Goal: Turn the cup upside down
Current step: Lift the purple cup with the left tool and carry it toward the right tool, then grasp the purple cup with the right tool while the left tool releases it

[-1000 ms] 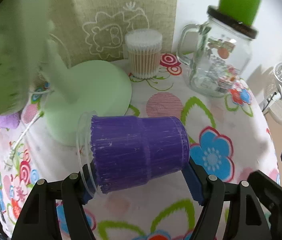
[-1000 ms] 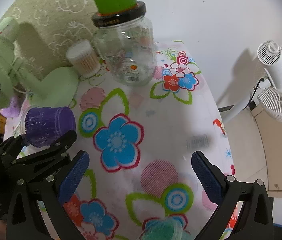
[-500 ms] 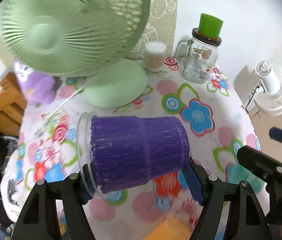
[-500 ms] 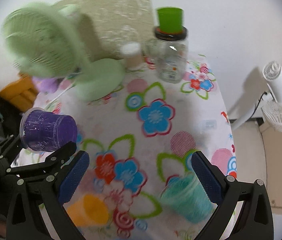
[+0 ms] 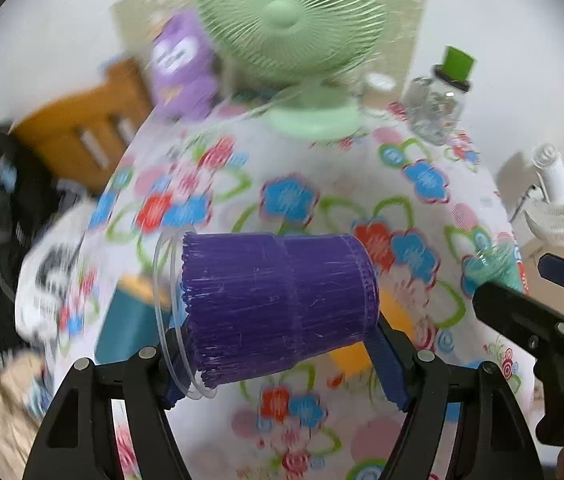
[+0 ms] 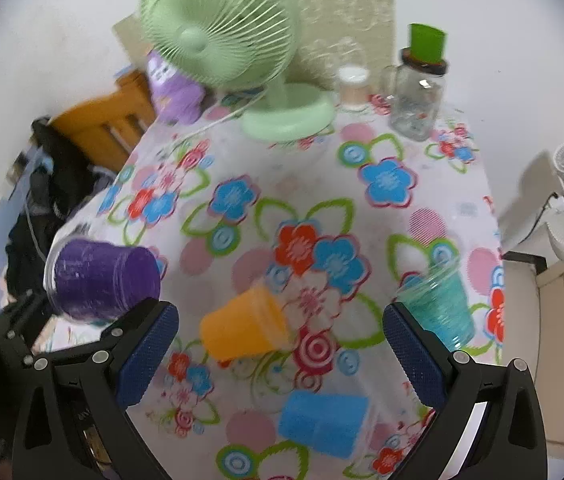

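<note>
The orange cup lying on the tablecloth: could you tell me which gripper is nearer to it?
Right. The right gripper hangs open just above the orange cup, while the left gripper sits off to the side, shut on the purple cup.

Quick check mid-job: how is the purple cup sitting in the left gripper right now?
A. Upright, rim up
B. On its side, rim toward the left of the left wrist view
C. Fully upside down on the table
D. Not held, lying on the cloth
B. In the left wrist view the purple cup lies sideways between the left gripper fingers, its clear rim pointing left, held above the floral tablecloth.
</note>
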